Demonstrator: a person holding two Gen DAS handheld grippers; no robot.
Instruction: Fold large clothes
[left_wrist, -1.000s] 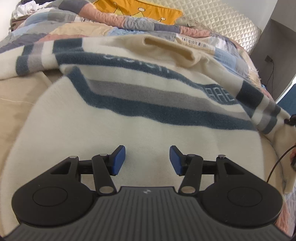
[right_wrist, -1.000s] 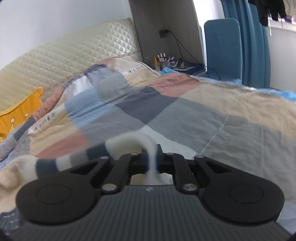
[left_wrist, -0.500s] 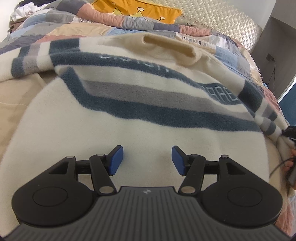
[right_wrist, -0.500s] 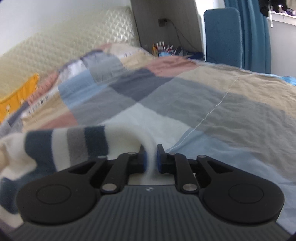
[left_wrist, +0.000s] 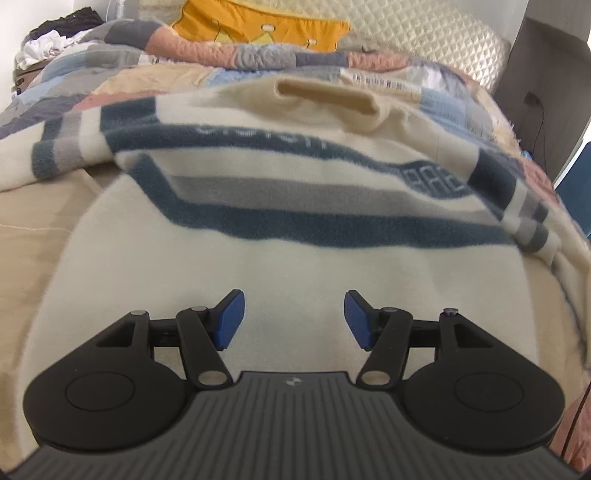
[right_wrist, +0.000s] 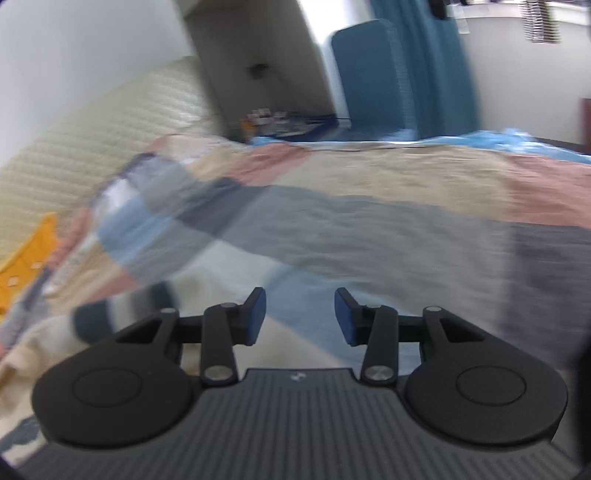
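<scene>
The sweater (left_wrist: 295, 206) lay spread over the patchwork quilt (left_wrist: 122, 79) on the bed, filling the middle of my left wrist view, collar toward the top of the frame near the yellow pillow (left_wrist: 258, 26), blue and grey stripes across the chest. One striped sleeve (left_wrist: 517, 199) lay folded in along the right edge of the frame. My left gripper (left_wrist: 293, 317) hovered at the bottom centre above the plain cream lower panel, its jaws well apart and nothing between them.

In my right wrist view, blurred throughout, the right gripper (right_wrist: 299, 315) sat at the bottom centre with its jaws opening and only the quilt (right_wrist: 369, 229) beyond the gap; the sleeve (right_wrist: 99, 317) trailed off at the lower left, clear of the pads.

I judged the sleeve fold freshly laid. To do the step well, I should have backed the right gripper away without snagging the cuff, then pressed the fold flat before taking the hem.
</scene>
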